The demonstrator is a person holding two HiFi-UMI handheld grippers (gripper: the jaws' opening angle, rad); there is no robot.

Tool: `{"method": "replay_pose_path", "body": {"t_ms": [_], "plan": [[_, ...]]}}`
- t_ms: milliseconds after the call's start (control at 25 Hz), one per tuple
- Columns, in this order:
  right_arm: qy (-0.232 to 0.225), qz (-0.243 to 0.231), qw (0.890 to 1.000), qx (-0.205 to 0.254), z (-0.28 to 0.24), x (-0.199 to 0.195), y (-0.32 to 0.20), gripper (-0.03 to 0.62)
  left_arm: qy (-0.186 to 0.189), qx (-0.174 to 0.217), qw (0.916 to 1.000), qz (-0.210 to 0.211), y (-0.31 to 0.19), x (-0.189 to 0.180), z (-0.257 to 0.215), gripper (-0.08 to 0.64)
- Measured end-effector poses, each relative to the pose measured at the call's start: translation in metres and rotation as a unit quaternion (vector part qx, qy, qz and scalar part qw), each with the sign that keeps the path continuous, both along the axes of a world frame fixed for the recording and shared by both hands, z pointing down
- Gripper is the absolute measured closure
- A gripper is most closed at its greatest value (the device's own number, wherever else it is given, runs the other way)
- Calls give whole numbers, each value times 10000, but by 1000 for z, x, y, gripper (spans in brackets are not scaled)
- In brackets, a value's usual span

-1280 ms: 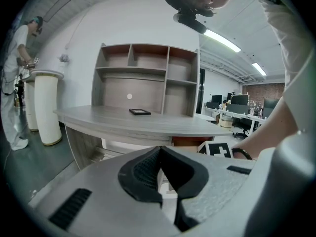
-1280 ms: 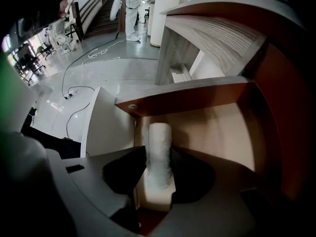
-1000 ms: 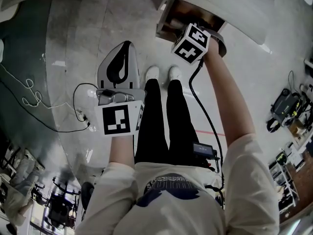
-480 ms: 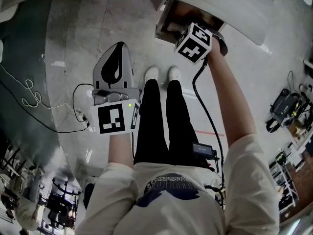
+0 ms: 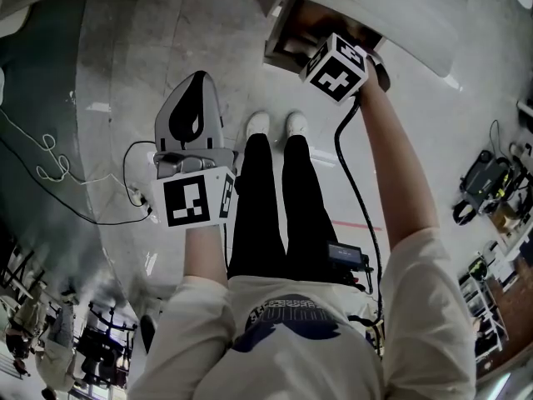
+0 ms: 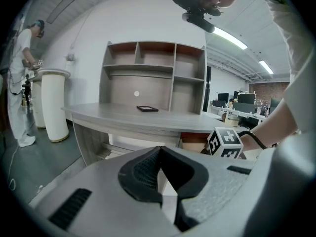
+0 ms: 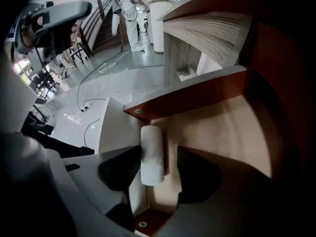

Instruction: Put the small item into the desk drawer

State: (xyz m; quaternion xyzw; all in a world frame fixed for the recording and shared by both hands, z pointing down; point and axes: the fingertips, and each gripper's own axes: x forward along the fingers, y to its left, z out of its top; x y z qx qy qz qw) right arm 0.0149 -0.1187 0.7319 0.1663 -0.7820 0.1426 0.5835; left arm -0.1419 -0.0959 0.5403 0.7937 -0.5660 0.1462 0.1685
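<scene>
The small item, a white cylinder, sits upright between the jaws of my right gripper over the pale floor of the open desk drawer. The jaws are opening: the cylinder leans at the left pad, with a clear gap to the right pad. In the head view the right gripper's marker cube sits at the mouth of the drawer, hiding the jaws. My left gripper hangs over the floor, left of the person's legs, shut with nothing in it.
The grey desk top carries a shelf unit and a small black frame. A white column and a person in white stand left. Cables lie on the floor. The person's shoes stand before the drawer.
The right gripper's cube has edged up and to the right, further toward the drawer. The left gripper has drifted slightly left and up.
</scene>
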Motion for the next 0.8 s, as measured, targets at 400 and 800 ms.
{"method": "replay_pose_path", "body": {"t_ms": [400,800], "plan": [[-36,-51,10000,-28,-2,0,1,365,-8,22,10000,22,-1,4,-3,552],[-108,-36,9998,134,-8,0,2,365,-18,-3,10000,38,4,7,2,552]]}}
